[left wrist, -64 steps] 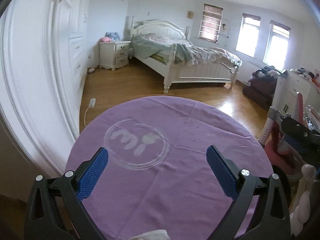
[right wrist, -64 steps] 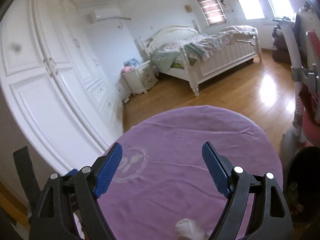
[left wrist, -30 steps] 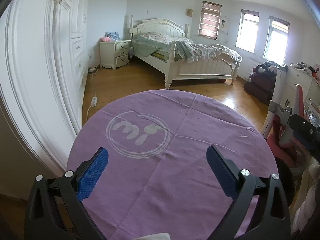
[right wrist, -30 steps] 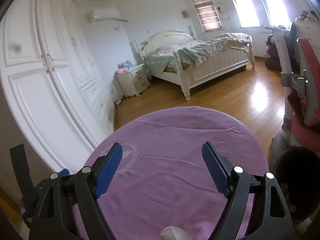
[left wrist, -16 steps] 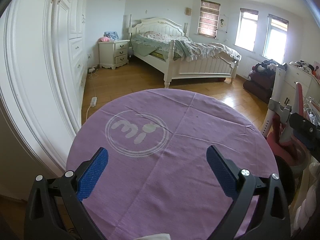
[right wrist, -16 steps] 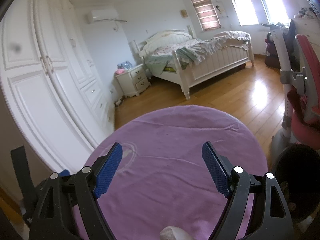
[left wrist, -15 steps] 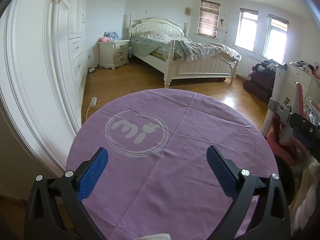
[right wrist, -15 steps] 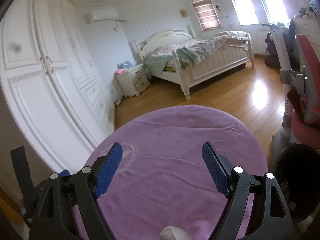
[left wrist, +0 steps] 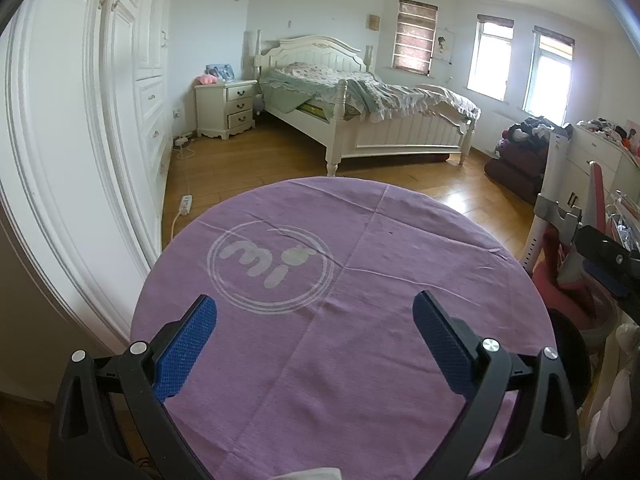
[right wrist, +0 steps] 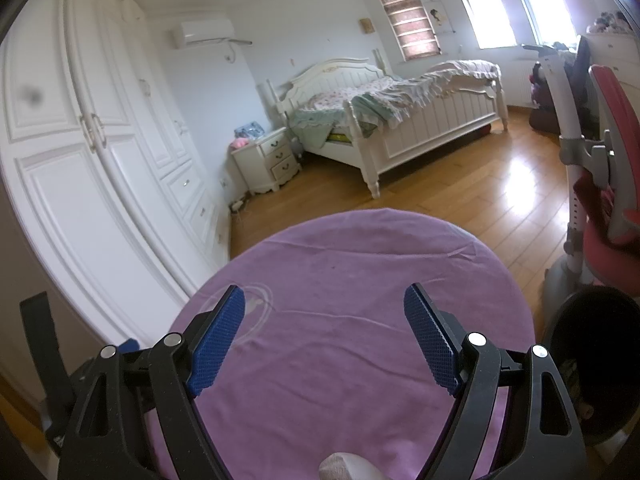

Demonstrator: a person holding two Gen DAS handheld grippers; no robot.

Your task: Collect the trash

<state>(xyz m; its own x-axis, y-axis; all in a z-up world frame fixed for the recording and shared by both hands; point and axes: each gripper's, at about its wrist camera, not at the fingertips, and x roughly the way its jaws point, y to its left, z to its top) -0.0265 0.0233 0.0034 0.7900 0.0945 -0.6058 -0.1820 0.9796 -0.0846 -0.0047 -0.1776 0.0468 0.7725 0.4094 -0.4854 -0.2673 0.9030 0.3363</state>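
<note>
A round desk under a purple cloth is filling the space ahead of and beneath both hand-held grippers. A black bin is standing on the floor just right of the right hand-held gripper, beside the desk's edge. The left hand-held gripper is hovering over the cloth with its jaws spread wide and nothing between them; the right one is also gaping wide and empty. A white crumpled tissue is lying on the cloth right below the right hand-held gripper, at its base.
</note>
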